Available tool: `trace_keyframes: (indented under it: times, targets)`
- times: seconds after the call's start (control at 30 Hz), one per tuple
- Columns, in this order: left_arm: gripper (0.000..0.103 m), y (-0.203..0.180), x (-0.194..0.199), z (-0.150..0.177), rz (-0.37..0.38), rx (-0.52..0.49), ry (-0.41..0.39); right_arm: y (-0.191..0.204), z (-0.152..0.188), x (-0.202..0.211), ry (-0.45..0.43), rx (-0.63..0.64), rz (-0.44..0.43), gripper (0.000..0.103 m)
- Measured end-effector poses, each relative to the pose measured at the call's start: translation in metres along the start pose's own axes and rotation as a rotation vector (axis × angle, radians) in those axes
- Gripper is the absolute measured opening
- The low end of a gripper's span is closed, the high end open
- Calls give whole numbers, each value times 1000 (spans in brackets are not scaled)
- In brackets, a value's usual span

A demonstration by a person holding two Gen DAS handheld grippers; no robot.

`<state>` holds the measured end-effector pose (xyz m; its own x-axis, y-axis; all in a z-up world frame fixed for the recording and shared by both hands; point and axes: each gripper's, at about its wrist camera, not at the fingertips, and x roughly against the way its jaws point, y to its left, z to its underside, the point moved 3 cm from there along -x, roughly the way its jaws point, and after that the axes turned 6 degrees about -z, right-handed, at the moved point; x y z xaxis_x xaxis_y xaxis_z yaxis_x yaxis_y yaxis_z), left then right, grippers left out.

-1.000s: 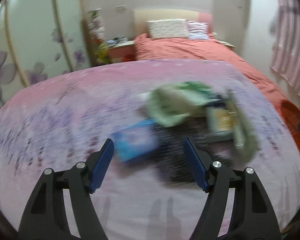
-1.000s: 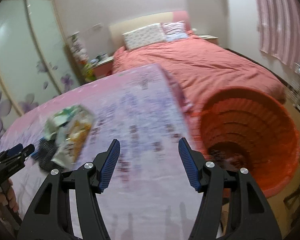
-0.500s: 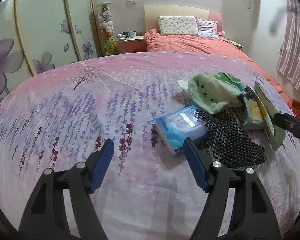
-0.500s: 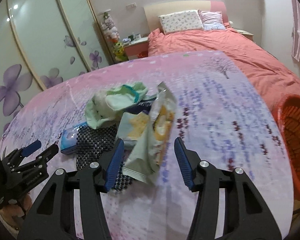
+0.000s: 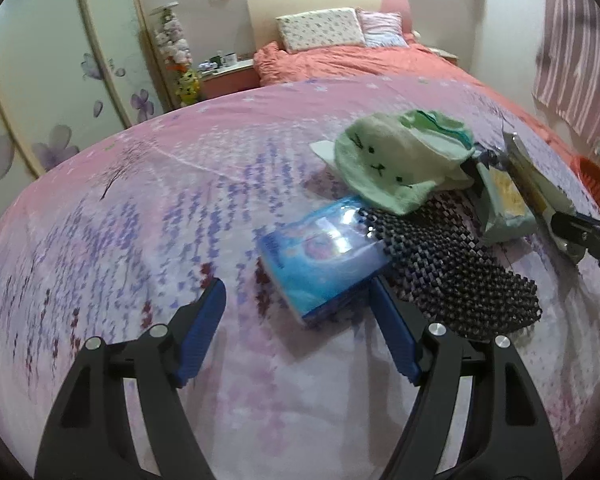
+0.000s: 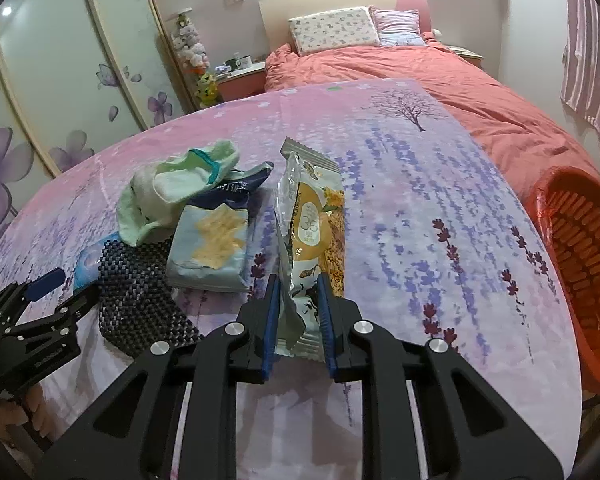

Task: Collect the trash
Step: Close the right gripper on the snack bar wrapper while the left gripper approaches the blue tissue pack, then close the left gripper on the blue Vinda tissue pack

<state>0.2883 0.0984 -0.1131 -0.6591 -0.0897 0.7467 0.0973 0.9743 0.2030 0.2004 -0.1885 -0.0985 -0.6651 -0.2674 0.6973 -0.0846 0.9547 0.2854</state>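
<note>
The right gripper, wide apart a moment ago, is closing on the snack wrapper at frame centre. The left gripper stays apart, empty, near the blue tissue pack. Carrying it to the orange basket likely follows.

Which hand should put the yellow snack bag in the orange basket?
The right one, most likely. The right gripper is already closing its jaws around the snack bag, and the orange basket sits on its side. The left gripper hangs open by the blue packet, farther away.
</note>
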Motion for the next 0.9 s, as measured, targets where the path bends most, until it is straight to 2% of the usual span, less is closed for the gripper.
trace_keyframes:
  times: [0.07,0.2,0.3,0.33,0.4,0.47,0.67,0.9]
  targets:
    - [73,-3,-6,-5,-4,-26,9,0,0,0,1,5,-1,19]
    - [86,-5,-16,-18,-12,-82,6,-1,0,1,4,8,-6,19]
    - [86,-4,-23,-24,-21,-98,3,-3,-1,1,6,11,-9,19]
    - [85,-4,-26,-26,-18,-94,4,-2,-1,0,7,11,-9,19]
    - [69,0,-30,-29,-2,-66,15,-2,0,0,6,13,-8,19]
    - [62,7,-32,-30,9,-32,30,-2,-1,0,2,14,-4,19]
    - [61,44,-35,-22,-62,90,61,-16,-3,2,-17,-25,10,19]
    - [63,60,-37,-17,-48,166,64,-14,-1,-5,-3,1,16,20]
